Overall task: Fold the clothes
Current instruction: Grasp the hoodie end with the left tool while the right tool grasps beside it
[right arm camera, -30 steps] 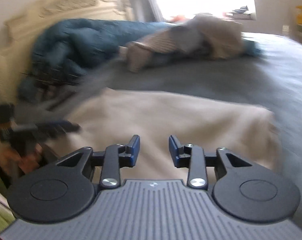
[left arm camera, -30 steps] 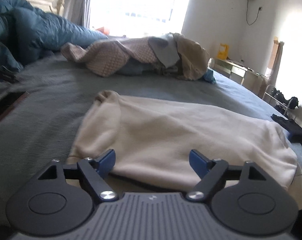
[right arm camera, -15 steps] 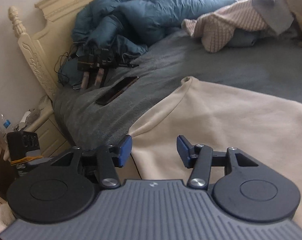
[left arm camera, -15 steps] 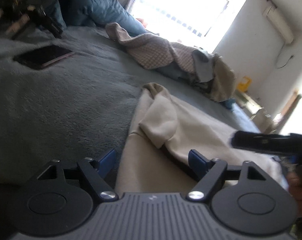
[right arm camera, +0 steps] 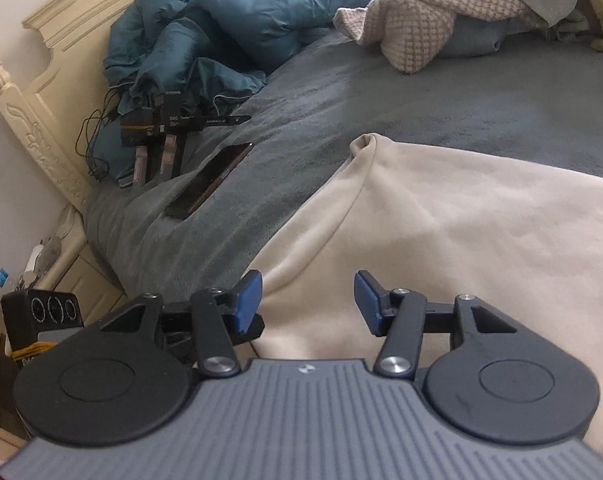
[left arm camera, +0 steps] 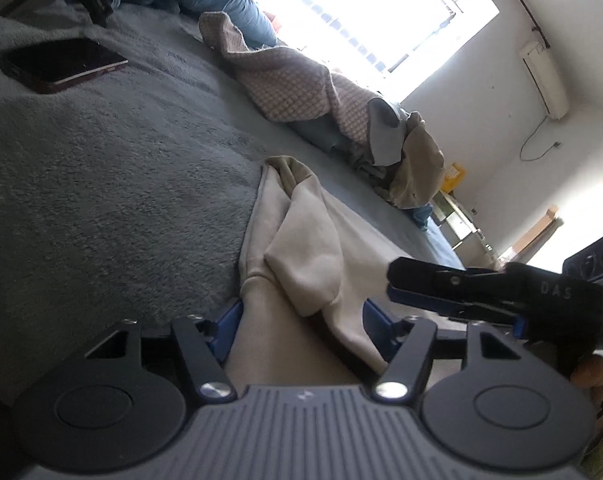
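Down on the grey-blue bed blanket [right arm camera: 481,104] a cream sweatshirt [right arm camera: 481,248] lies spread flat, with one sleeve [left arm camera: 305,256] folded back over its body and bunched into a loose fold, its cuff end [left arm camera: 289,168] pointing toward the far side of the bed. Low over the near edge of the garment sits the left gripper [left arm camera: 301,320]; its jaws have just been closing, yet they stand apart with a ridge of cream cloth running up between the blue pads [left arm camera: 226,322], and the frames do not settle whether the pads press on it. In the left wrist view the right gripper [left arm camera: 397,280] reaches in from the right side, seen edge-on just above the cloth, with a bit of the person's hand [left arm camera: 593,372] behind it. From its own camera the right gripper [right arm camera: 307,300] is spread, the garment's edge lying between and below its blue pads [right arm camera: 247,300] without either one clamping it. Beside the sweatshirt, on bare blanket, lies a dark phone [right arm camera: 209,180], and past it a black device with cables [right arm camera: 169,128] rests against a crumpled teal duvet [right arm camera: 229,12] near the carved cream headboard [right arm camera: 61,28]. Farther back a pile of clothes [left arm camera: 333,108], topped by a checked beige knit, sits before the bright window [left arm camera: 373,12].
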`<action>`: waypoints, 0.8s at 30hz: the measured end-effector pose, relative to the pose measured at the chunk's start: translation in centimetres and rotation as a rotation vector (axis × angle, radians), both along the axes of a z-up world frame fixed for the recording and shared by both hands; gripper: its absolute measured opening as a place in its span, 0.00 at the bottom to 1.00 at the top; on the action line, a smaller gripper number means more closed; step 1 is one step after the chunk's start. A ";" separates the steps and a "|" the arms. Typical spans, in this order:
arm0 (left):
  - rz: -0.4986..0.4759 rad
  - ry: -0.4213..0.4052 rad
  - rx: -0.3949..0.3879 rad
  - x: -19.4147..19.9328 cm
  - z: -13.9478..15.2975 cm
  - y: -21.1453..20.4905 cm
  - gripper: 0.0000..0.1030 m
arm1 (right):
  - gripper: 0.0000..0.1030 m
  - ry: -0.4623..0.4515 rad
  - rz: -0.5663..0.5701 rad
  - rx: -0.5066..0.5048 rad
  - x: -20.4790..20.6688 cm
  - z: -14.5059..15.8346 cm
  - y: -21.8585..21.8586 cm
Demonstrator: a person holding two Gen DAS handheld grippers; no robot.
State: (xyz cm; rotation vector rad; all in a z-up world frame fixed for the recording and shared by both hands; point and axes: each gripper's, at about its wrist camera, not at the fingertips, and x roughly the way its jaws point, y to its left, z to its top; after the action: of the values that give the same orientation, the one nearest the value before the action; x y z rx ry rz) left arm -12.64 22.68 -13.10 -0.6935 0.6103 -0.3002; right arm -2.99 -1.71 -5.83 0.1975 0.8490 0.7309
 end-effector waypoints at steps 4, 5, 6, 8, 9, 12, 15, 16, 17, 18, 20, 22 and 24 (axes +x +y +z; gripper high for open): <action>-0.022 0.000 -0.083 0.7 -0.3 0.5 0.64 | 0.50 0.013 -0.014 -0.003 0.8 -0.3 0.6; -0.024 0.004 -0.091 0.9 -0.3 0.5 0.64 | 0.50 0.013 -0.018 -0.006 0.9 -0.3 0.6; -0.027 0.008 -0.099 1.1 -0.4 0.6 0.63 | 0.50 0.015 -0.024 -0.008 0.9 -0.4 0.6; -0.025 0.019 -0.067 1.5 -0.4 0.2 0.58 | 0.50 0.025 -0.037 -0.008 1.1 -0.6 0.4; -0.022 0.021 -0.042 1.6 -0.2 -0.2 0.57 | 0.50 0.032 -0.044 -0.007 1.2 -0.7 0.2; 0.010 0.011 0.057 1.5 0.4 -1.4 0.42 | 0.50 0.072 -0.078 0.005 1.8 -0.8 -0.2; 0.048 0.005 0.161 1.0 1.0 -2.8 0.30 | 0.50 0.074 -0.097 0.009 2.2 -0.3 -0.2; 0.051 -0.012 0.196 0.8 1.3 -3.3 0.27 | 0.51 0.068 -0.096 0.006 2.4 -0.1 0.0; 0.052 -0.037 0.229 0.5 1.7 -3.7 0.25 | 0.51 0.062 -0.094 0.004 2.5 0.2 0.2; 0.051 -0.064 0.257 0.2 2.0 -4.2 0.24 | 0.52 0.055 -0.093 0.002 2.7 0.4 0.4; 0.047 -0.106 0.305 -0.3 2.5 -5.0 0.23 | 0.54 0.064 -0.082 0.005 3.2 0.7 1.0; 0.040 -0.148 0.353 -0.6 2.9 -5.8 0.22 | 0.56 0.070 -0.067 0.003 3.8 1.0 1.8; 0.025 -0.194 0.410 -1.0 3.3 -6.8 0.22 | 0.58 0.062 -0.048 -0.027 4.3 1.3 2.8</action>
State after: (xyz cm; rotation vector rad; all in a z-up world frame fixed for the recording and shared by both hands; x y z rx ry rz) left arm -13.66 15.89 -9.84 -0.2733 0.4584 -0.2067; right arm 1.29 1.11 -4.57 0.2167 0.9096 0.6713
